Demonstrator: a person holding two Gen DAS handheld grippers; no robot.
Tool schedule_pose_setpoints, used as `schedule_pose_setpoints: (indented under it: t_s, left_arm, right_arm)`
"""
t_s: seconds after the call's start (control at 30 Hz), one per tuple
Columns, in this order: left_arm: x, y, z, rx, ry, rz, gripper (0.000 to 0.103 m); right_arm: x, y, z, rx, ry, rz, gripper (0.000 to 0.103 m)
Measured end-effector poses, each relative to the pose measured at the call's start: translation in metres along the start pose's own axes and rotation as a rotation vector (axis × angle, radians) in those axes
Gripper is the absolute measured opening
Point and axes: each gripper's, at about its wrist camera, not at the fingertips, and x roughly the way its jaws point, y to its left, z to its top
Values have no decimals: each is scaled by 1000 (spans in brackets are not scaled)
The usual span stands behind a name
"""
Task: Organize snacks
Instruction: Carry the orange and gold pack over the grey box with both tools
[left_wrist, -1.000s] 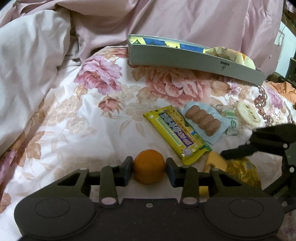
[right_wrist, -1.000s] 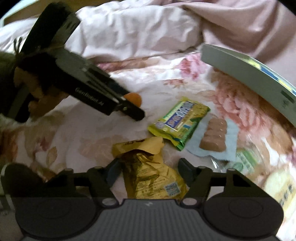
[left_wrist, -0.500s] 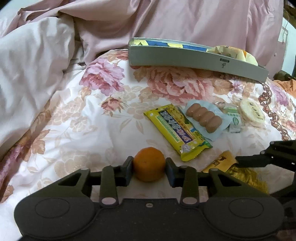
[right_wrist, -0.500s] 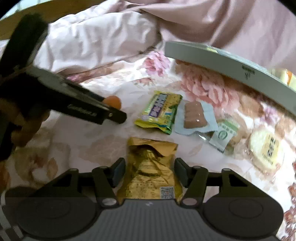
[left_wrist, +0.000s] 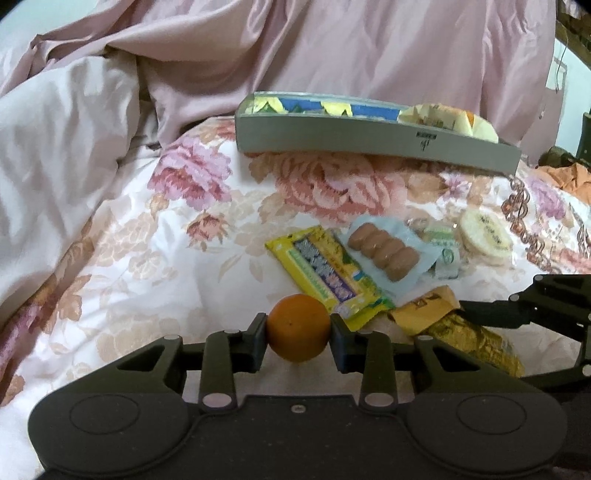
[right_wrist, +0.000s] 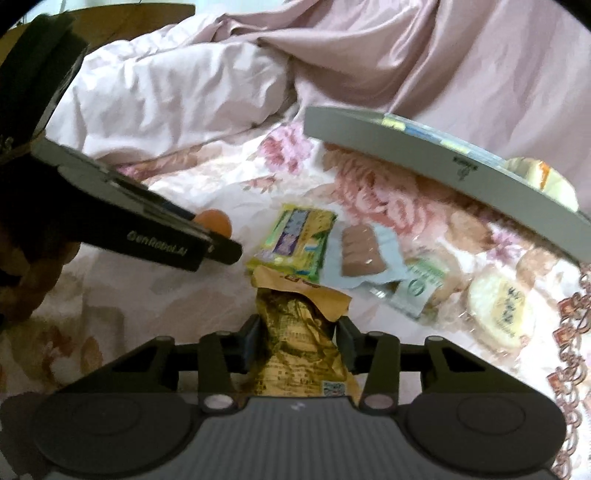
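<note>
My left gripper (left_wrist: 298, 334) is shut on a small orange (left_wrist: 298, 328), held just above the floral bedspread; the orange also shows in the right wrist view (right_wrist: 214, 223). My right gripper (right_wrist: 300, 338) is shut on a gold snack packet (right_wrist: 299, 332), which also shows in the left wrist view (left_wrist: 454, 328). A grey tray (left_wrist: 369, 138) with some snacks in it lies at the back. On the bedspread lie a yellow bar packet (left_wrist: 325, 275), a pack of brown sausages (left_wrist: 384, 253), a green-white packet (left_wrist: 445, 254) and a round pale cake (left_wrist: 484, 234).
Pink quilts (left_wrist: 92, 147) are heaped at the left and back. The tray also shows in the right wrist view (right_wrist: 424, 166), up and to the right. An orange cloth (left_wrist: 569, 177) lies at the far right edge.
My right gripper has closed on the gold packet and lifted it. My left gripper has risen a little with the orange still in it.
</note>
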Motion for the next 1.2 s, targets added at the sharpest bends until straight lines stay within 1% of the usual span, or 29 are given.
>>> schedule_pose_setpoints:
  t_s: [0.17,0.3,0.5,0.73,0.83,0.97,1.2]
  left_arm:
    - [-1,-3,14,-17,-16,-8,37]
    - [-3,-5,32,-27,-53,-12,37]
    - [-7,-5,67,-49,-119,-12,37]
    - [-2,-3,113,-40,-188,9,37]
    - [4,-1,132,-43,-210,20,37]
    - [18,3,152,-80,-222,24,37]
    - [49,6,174,-116,-231,21,37]
  right_arm:
    - [-4,-11,11,8,-43,-39,48]
    - [-7,-20,24,-2,-78,-63,48]
    - [-7,-36,52,-16,-146,-98,48]
    - [-6,-60,88,-29,-229,-120,49]
    - [-1,-69,103,-46,-252,-130,49]
    - [8,-82,118,-57,-266,-136,49]
    - [27,-105,134,-98,-267,-158,49]
